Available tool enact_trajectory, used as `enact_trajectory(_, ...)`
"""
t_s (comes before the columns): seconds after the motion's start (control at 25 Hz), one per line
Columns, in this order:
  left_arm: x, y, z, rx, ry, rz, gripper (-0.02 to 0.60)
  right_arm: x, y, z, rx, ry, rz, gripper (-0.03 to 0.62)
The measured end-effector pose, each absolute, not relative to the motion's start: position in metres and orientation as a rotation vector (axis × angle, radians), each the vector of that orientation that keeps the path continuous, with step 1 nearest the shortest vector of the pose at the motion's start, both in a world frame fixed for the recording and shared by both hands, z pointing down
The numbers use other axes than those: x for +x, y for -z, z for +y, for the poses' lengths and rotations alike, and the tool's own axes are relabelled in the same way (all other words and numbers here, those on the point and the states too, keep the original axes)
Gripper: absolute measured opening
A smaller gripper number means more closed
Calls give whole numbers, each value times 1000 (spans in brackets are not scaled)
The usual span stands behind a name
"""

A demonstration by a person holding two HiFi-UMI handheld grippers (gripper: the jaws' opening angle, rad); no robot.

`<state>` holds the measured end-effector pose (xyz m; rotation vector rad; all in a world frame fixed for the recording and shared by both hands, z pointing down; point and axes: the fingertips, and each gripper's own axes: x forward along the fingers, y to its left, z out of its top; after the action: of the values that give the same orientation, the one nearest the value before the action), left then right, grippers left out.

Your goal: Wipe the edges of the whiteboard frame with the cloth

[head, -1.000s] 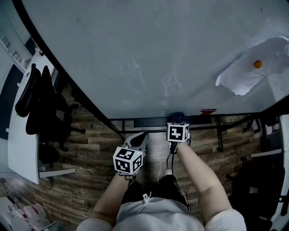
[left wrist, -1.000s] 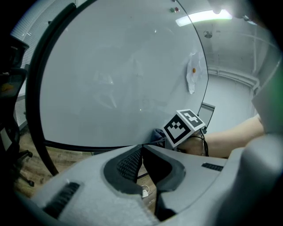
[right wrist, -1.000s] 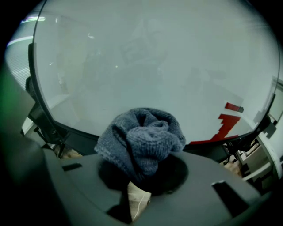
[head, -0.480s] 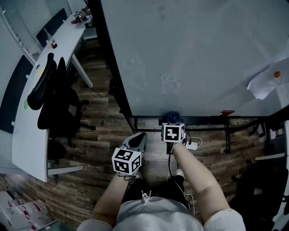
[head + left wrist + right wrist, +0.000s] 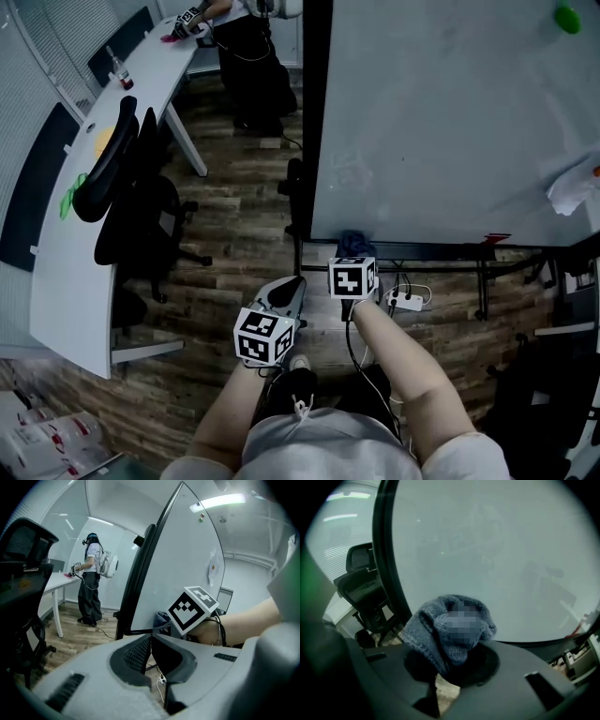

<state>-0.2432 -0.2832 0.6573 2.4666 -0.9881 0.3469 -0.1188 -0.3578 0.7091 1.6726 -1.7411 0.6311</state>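
Observation:
The whiteboard (image 5: 450, 122) stands upright ahead, its black frame (image 5: 317, 141) running down the left side and along the bottom. A grey-blue knitted cloth (image 5: 353, 241) is against the bottom frame edge, close to the lower-left corner. My right gripper (image 5: 352, 255) is shut on the cloth (image 5: 450, 630), and the black frame (image 5: 385, 573) curves past just left of it. My left gripper (image 5: 287, 292) hangs lower and to the left, away from the board. Its jaws are shut with nothing between them (image 5: 150, 641). The left gripper view also shows the frame (image 5: 140, 583) and the cloth (image 5: 161, 619).
A black office chair (image 5: 131, 202) and a curved white desk (image 5: 70, 244) stand to the left. Another person (image 5: 248, 47) works at the far end of the desk. A white power strip (image 5: 405, 301) lies on the wooden floor under the board. A paper sheet (image 5: 574, 187) hangs on the board's right side.
The view has swung left, bringing the board's left frame edge and lower-left corner into sight. The right gripper with the cloth now sits closer to that corner. The left gripper has hardly moved.

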Motion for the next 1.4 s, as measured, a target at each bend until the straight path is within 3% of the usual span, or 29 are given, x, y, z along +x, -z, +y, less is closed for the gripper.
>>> enact_trajectory(0.24,-273,-661,-289,2454,-356,-1002,20,-187,-719,-369,1529,-677,-1832,69)
enact_trajectory(0.6,-311,-672,-289,2407,-368,-1052,20,-228,-717,-373,1506,-734,-1903,69)
enact_trajectory(1.0,-287,-629,-284,2485,-297,-1059,20,-217,-648,-321,1504,-708,-2139,69)
enact_trajectory(1.4,-235,-515,-271,2692,-114,-1055,20,-163,-525,-272,1649,-272,-2314,69)
